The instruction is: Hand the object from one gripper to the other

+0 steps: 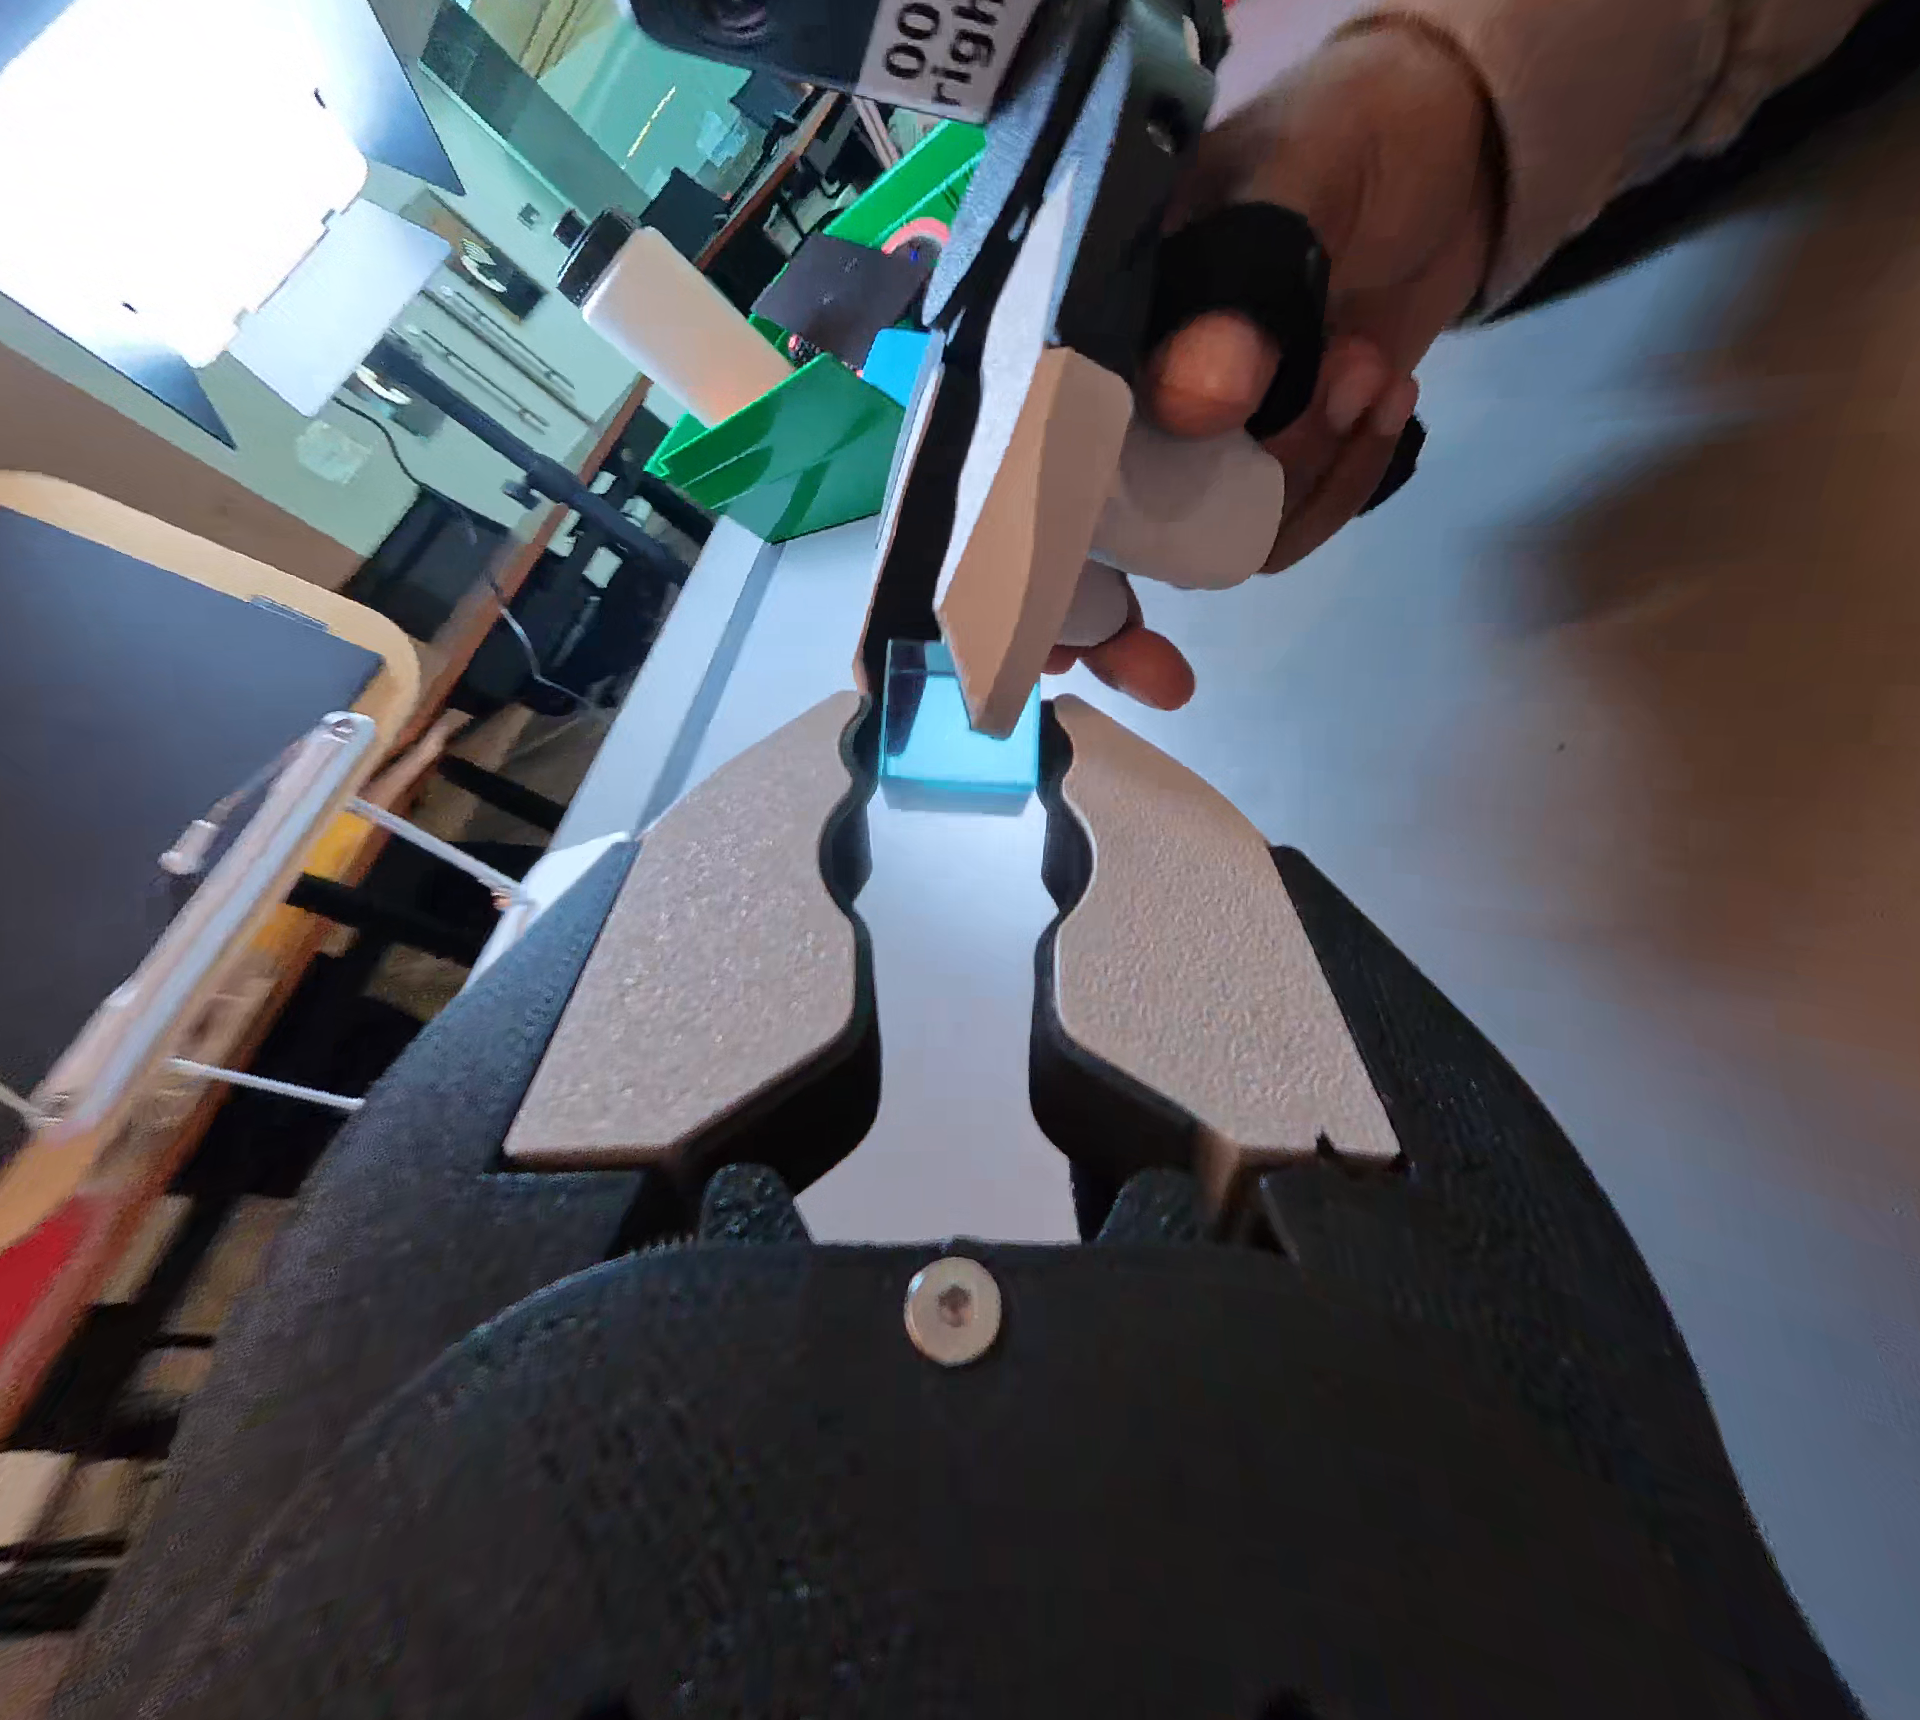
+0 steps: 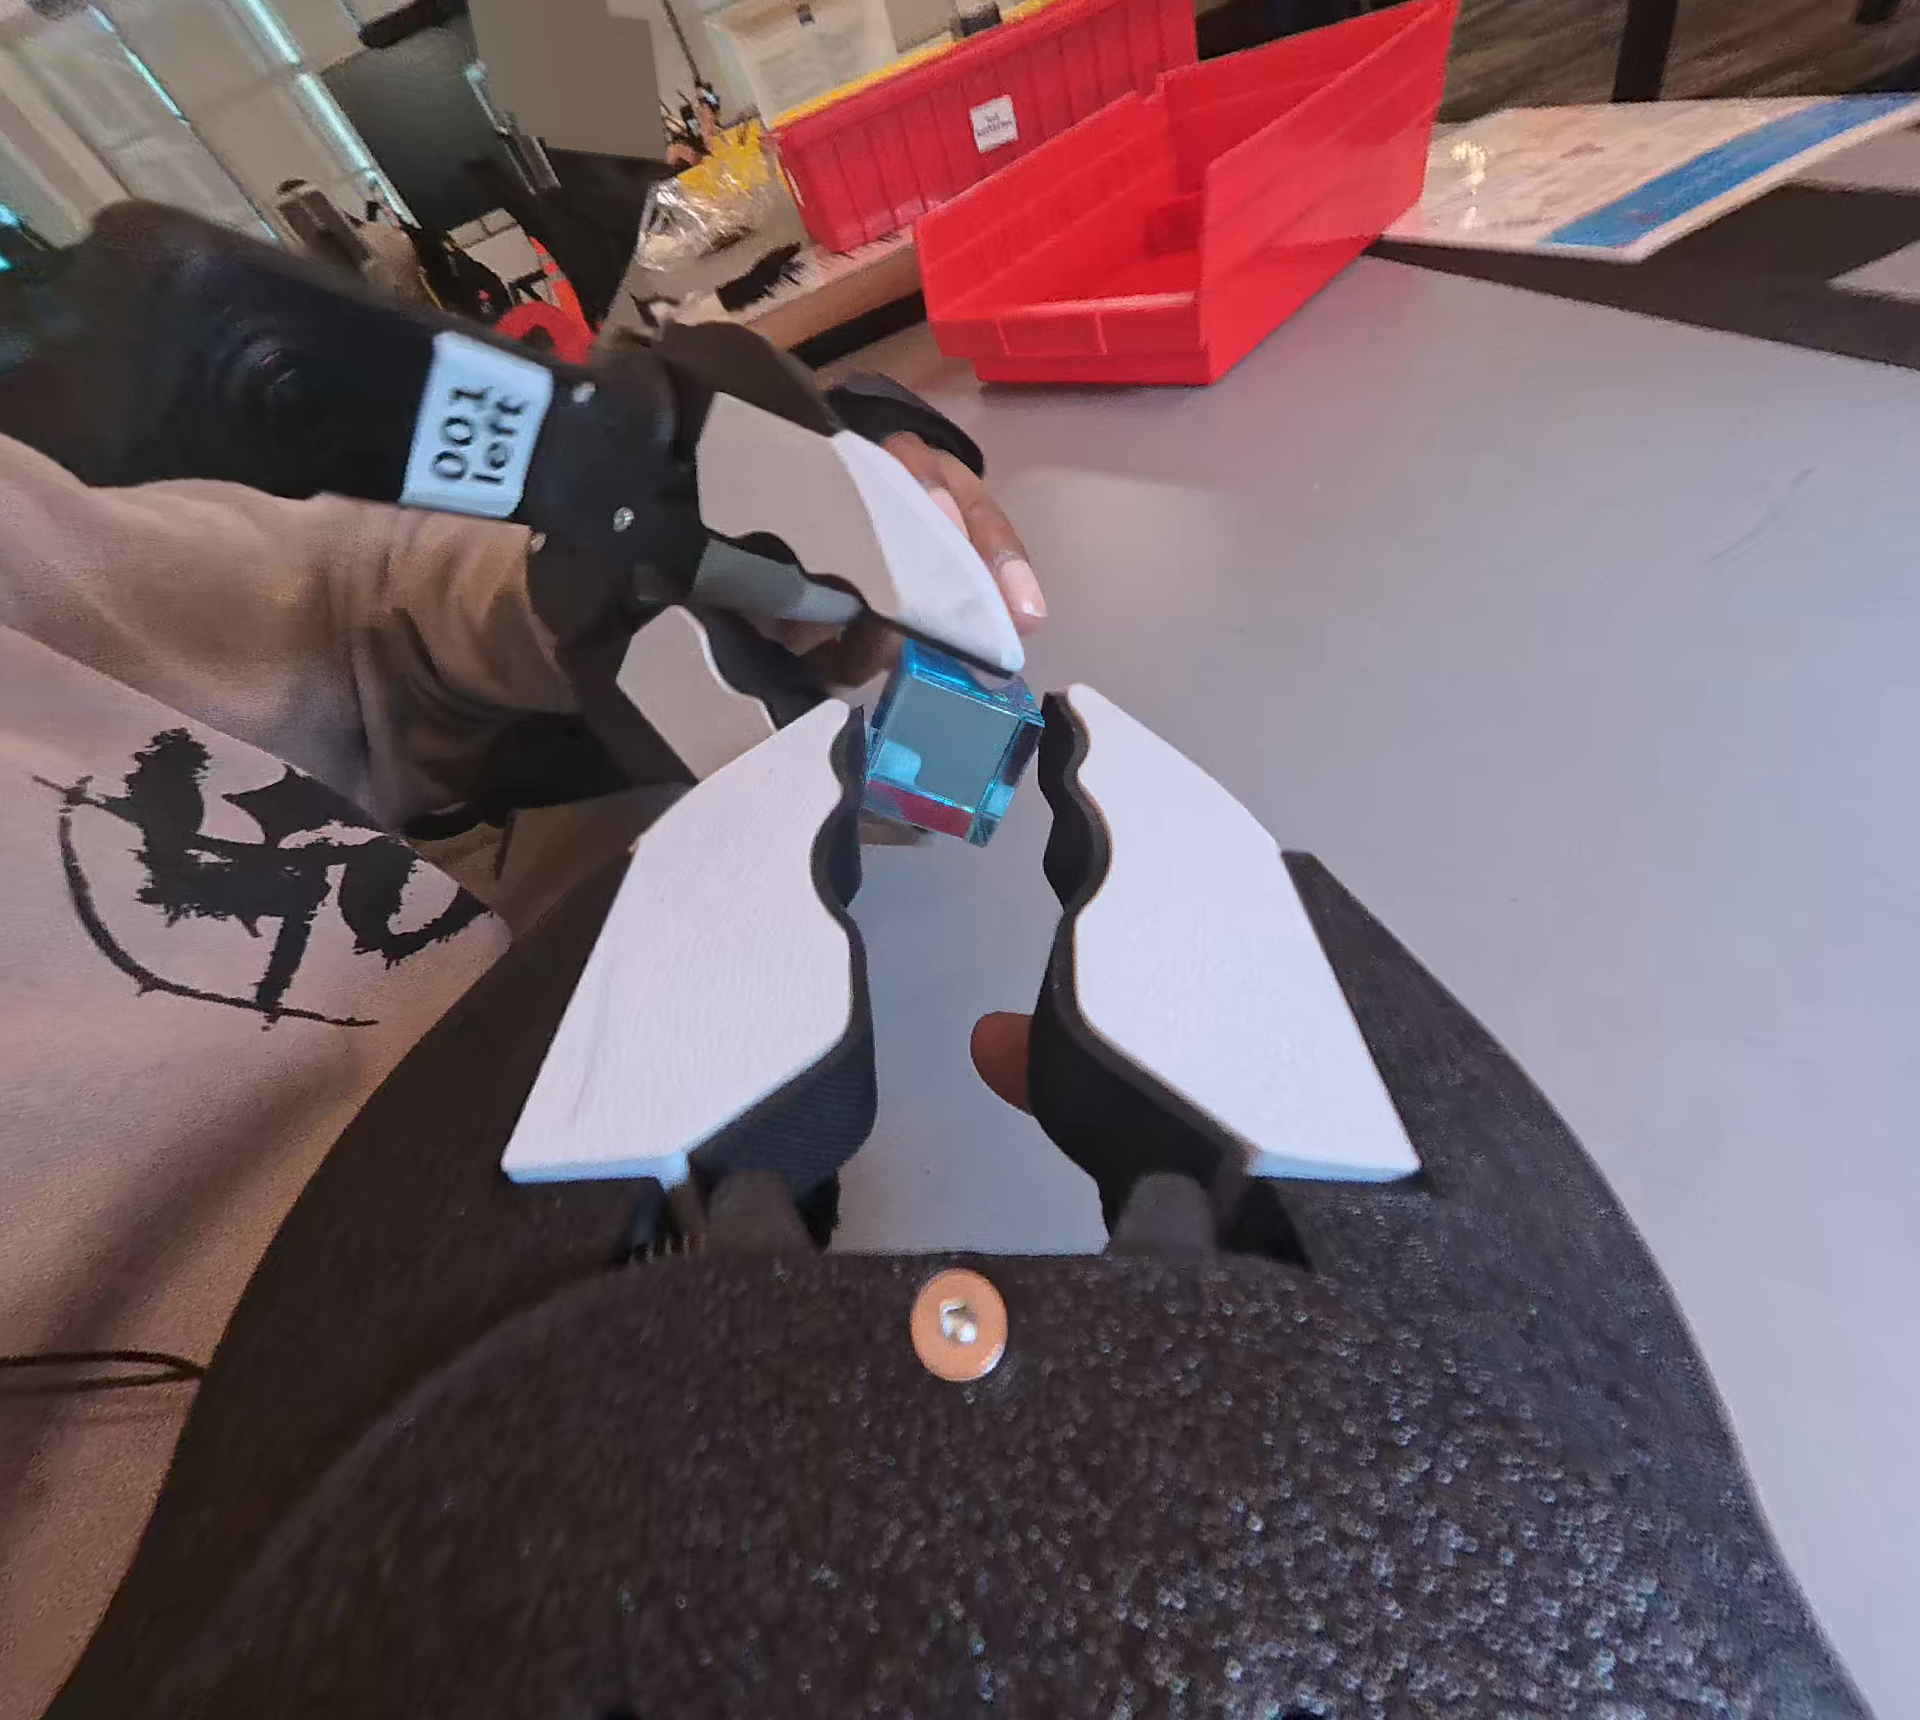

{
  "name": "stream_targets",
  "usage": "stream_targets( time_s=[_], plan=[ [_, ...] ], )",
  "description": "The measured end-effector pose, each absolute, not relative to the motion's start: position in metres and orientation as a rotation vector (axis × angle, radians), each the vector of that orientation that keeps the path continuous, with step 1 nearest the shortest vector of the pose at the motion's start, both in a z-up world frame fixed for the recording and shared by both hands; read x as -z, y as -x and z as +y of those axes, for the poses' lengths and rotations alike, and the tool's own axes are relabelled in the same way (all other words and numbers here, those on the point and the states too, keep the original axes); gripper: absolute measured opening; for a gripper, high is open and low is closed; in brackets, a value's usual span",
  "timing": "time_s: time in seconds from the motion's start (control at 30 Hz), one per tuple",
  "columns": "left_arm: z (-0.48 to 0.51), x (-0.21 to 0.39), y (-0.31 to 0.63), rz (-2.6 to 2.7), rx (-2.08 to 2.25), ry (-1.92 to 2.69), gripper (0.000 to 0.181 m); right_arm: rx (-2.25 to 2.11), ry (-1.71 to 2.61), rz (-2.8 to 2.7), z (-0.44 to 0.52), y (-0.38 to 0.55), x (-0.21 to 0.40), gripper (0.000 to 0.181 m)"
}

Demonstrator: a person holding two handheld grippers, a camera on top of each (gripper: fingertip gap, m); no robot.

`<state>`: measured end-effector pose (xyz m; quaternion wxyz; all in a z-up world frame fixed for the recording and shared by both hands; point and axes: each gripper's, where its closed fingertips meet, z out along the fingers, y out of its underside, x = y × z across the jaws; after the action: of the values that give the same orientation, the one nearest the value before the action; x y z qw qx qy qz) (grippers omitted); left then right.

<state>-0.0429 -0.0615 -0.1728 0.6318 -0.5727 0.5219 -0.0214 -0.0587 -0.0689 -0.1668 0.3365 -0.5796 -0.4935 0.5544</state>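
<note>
A clear blue cube (image 1: 951, 761) hangs above the grey table (image 1: 1455, 839), caught between both grippers. In the left wrist view my left gripper (image 1: 956, 751) has its tips pressed on the cube's left and right sides. My right gripper (image 1: 935, 683) comes down from above, and its fingers clamp the cube's upper part. In the right wrist view the cube (image 2: 951, 751) sits tilted between the tips of my right gripper (image 2: 948, 740). My left gripper (image 2: 935, 683) reaches in from the left, its upper finger on the cube's top and its lower finger mostly hidden.
Two red bins (image 2: 1174, 216) stand at the far side of the table. A green bin (image 1: 790, 444) holding a white bottle (image 1: 675, 320) stands by the table's far edge. A person's hands and beige sleeves (image 2: 260, 631) hold the grippers. Less than 4 cm separates the two grippers' tips.
</note>
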Motion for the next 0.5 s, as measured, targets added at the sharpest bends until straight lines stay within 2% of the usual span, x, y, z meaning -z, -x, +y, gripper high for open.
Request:
stream_targets(
  time_s=[0.1,0.37,0.5],
  plan=[
    [-0.063,0.162,0.046,1.048,0.420,1.414,0.041,-1.405,1.288,-1.307,-0.070,0.050,0.144,0.031],
    [-0.098,0.136,0.036,0.678,1.780,1.508,0.041,-0.880,0.657,-1.451,-0.111,0.040,0.121,0.030],
    [-0.123,0.126,0.028,0.701,2.084,1.432,0.038,-0.788,0.550,-1.502,-0.125,0.037,0.121,0.029]
  ],
)
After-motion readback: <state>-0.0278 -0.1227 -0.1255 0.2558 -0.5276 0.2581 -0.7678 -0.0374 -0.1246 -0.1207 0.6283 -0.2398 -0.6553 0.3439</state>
